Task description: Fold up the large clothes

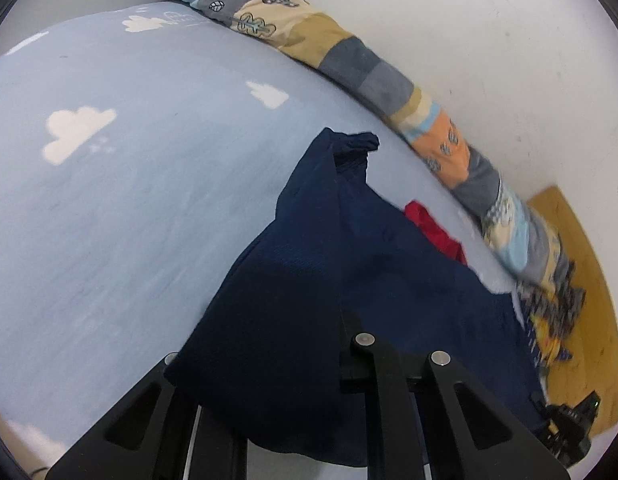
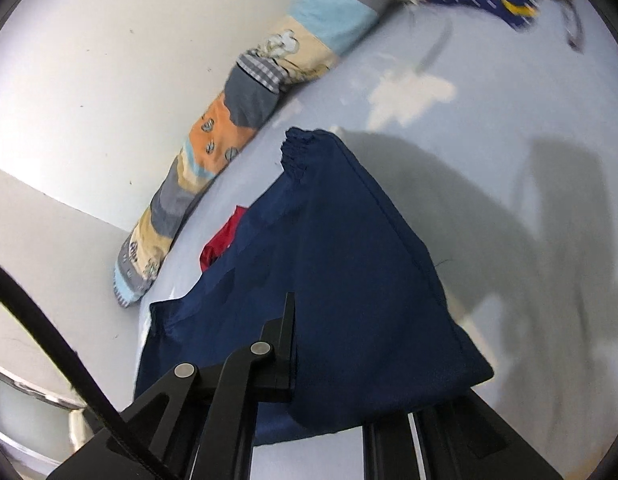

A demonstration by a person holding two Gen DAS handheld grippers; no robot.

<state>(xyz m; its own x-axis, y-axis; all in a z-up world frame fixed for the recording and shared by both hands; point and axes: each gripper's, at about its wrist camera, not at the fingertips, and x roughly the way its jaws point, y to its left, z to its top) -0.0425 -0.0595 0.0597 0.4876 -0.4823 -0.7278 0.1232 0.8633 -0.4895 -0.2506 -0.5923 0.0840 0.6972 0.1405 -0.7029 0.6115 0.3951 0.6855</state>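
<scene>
Bed sheet in pale blue with white clouds [image 1: 129, 200] carries the dark navy fabric garment [image 1: 317, 264]. Left hand-held gripper [image 1: 337, 364] and right hand-held gripper [image 2: 305, 344] each clamp its near edge, lifted. Small red cloth [image 1: 433, 232] peeks behind.

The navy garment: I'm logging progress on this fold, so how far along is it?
Early. Done: both grippers are shut on the navy garment, the left gripper and the right gripper each pinching an edge. In hand: the cloth drapes from them over the blue cloud sheet, its gathered end farthest away. Left: no neat fold shows yet, and a red item lies partly behind it.
</scene>
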